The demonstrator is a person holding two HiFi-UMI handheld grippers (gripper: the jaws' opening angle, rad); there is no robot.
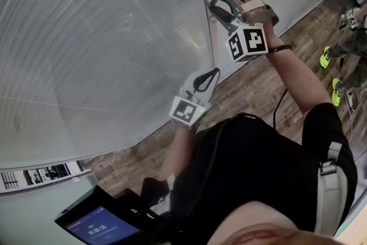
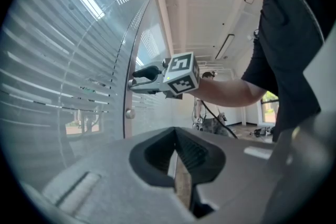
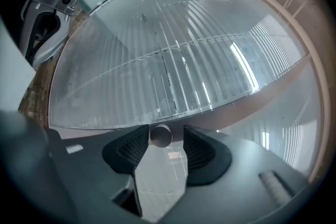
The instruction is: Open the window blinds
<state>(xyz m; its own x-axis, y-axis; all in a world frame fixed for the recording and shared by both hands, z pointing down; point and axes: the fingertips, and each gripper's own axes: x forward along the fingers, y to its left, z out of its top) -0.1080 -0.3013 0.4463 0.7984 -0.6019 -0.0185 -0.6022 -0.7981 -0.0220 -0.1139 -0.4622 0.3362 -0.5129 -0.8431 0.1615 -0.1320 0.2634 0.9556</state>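
Head view is showing the white horizontal-slat window blinds (image 1: 103, 37) spreading behind glass across the left and top, ending at a grey upright window post (image 1: 205, 20). Below them a brown wood-plank floor (image 1: 252, 89) is running past, and a person in a black shirt (image 1: 258, 169) is standing close to the glass beside a dark tablet with a blue screen (image 1: 100, 226). The right gripper (image 1: 213, 0) is reaching up to the post, roughly level. Right gripper view is looking across the blinds (image 3: 173, 60); its jaws are standing spread with a small round silver knob (image 3: 160, 135) between them, the left pad touching it and the right pad just apart. The left gripper (image 1: 211, 74) is hovering lower, near the glass, its jaws pressed together at the tips and holding nothing (image 2: 175, 131).
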